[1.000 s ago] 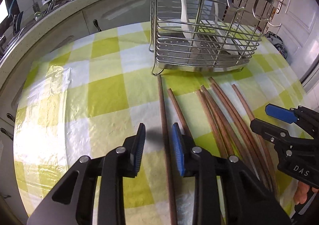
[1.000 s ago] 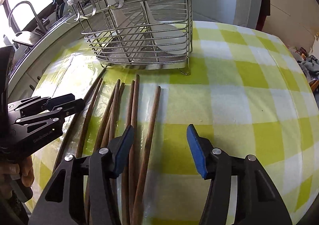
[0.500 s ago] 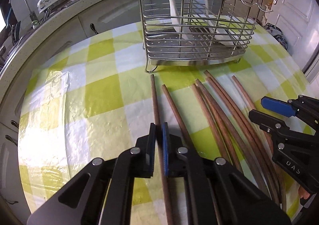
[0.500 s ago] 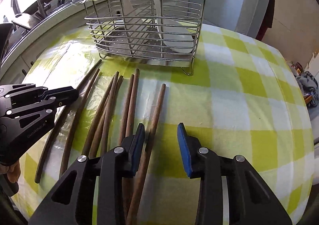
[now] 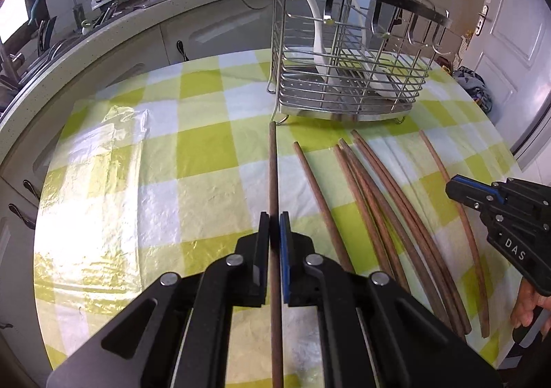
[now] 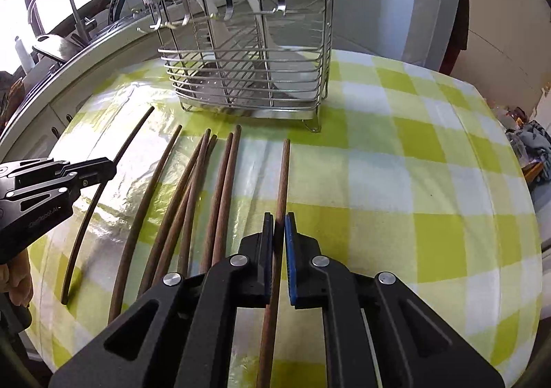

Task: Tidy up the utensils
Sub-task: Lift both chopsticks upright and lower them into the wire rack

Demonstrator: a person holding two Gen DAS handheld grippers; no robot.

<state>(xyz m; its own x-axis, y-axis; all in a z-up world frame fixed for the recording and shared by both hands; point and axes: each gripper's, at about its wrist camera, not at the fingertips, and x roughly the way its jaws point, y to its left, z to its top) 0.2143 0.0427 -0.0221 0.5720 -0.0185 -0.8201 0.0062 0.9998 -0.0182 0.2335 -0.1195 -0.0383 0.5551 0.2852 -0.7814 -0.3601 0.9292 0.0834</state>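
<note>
Now, your left tongs (image 5: 274, 243): clamped on the leftmost brown wooden chopstick (image 5: 273, 174).
Right tongs (image 6: 279, 243): clamped on the rightmost brown chopstick (image 6: 283, 178).
Axis: both point toward the steel wire utensil rack (image 5: 347, 92).

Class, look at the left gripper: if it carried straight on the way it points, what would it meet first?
Probably the wire utensil rack. The left gripper is shut on a wooden chopstick whose tip aims at the rack's near corner, though depth is uncertain.

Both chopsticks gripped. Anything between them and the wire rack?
Nothing visible. Left gripper holds the leftmost chopstick, right gripper the rightmost one; only bare checked tablecloth lies ahead of each up to the rack.
</note>
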